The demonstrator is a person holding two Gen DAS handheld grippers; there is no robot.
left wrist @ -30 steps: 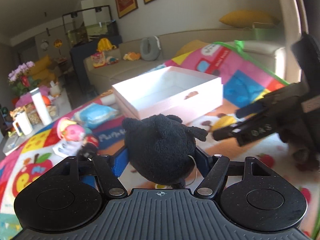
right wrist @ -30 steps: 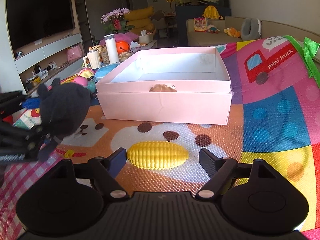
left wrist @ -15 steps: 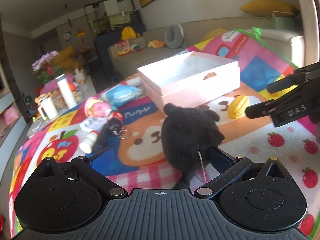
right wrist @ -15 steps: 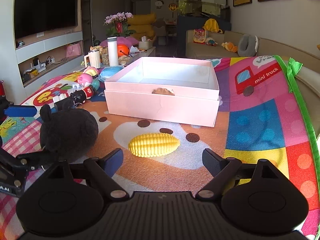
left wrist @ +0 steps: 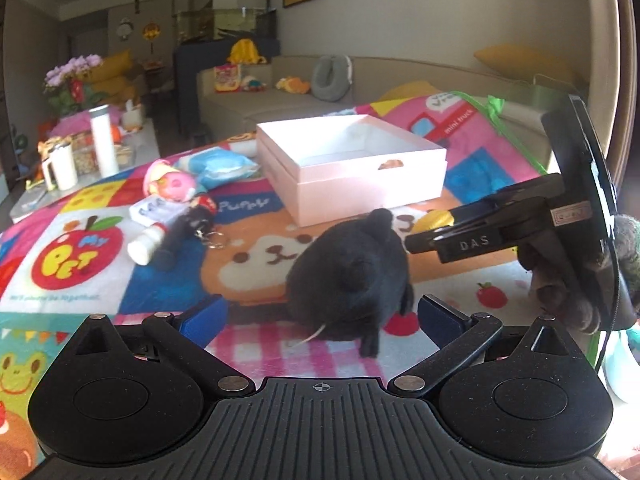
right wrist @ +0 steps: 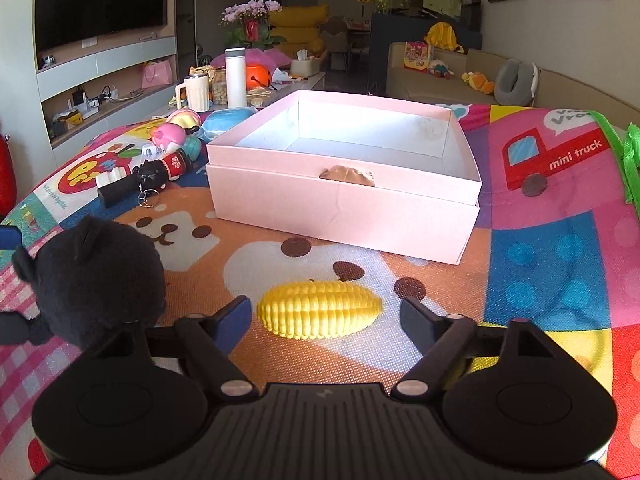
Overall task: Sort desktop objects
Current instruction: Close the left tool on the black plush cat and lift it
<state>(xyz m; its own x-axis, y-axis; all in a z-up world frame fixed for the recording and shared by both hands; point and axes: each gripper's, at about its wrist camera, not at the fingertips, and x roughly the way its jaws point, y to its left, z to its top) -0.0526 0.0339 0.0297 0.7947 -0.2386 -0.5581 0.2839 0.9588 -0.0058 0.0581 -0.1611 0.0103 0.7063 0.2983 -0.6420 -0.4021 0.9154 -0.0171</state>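
With both hand-held grippers wide open, the left (left wrist: 320, 312) around the black plush (left wrist: 348, 276) and the right (right wrist: 326, 312) around the corn (right wrist: 320, 310), both on the mat (right wrist: 560, 260), the step seems to be grasping; next each should close and carry to the box (right wrist: 344, 216).

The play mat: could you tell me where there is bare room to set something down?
Bare mat lies right of the pink box and yellow corn. The box's inside is empty. Crowded: left of the box, the pink doll and blue pouch.
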